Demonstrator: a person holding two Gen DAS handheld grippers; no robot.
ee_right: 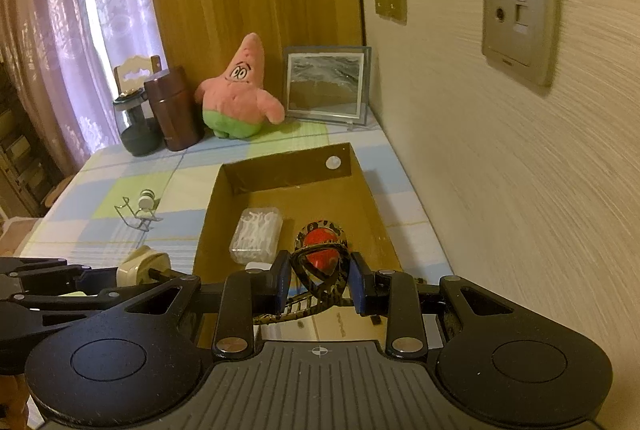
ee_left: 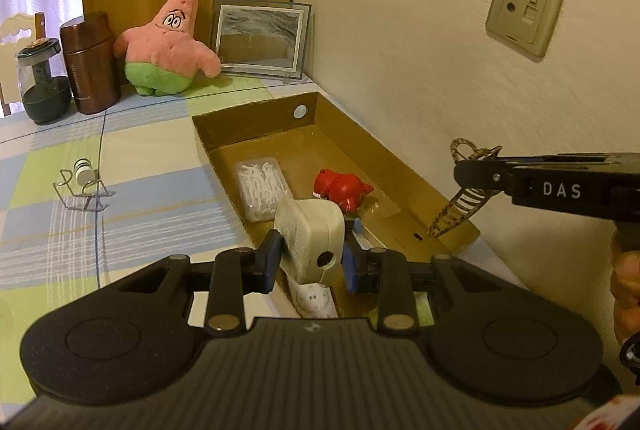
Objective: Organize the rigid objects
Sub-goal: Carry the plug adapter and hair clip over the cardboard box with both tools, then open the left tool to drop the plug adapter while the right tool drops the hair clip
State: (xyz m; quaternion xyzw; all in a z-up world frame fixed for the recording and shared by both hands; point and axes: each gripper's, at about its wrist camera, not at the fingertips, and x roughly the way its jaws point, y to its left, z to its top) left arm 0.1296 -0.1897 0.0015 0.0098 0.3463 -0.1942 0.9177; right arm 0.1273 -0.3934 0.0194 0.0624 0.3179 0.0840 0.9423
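Cardboard box (ee_right: 362,190) — far end bare; floss-pick case (ee_right: 256,234) and red figurine (ee_right: 322,244) crowd its near half.

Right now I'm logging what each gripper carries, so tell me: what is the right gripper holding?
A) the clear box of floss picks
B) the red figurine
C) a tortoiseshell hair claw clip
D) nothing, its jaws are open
C: the right gripper has its jaws shut on the tortoiseshell hair claw clip, held above the cardboard box, while the red figurine and the floss picks lie inside it.
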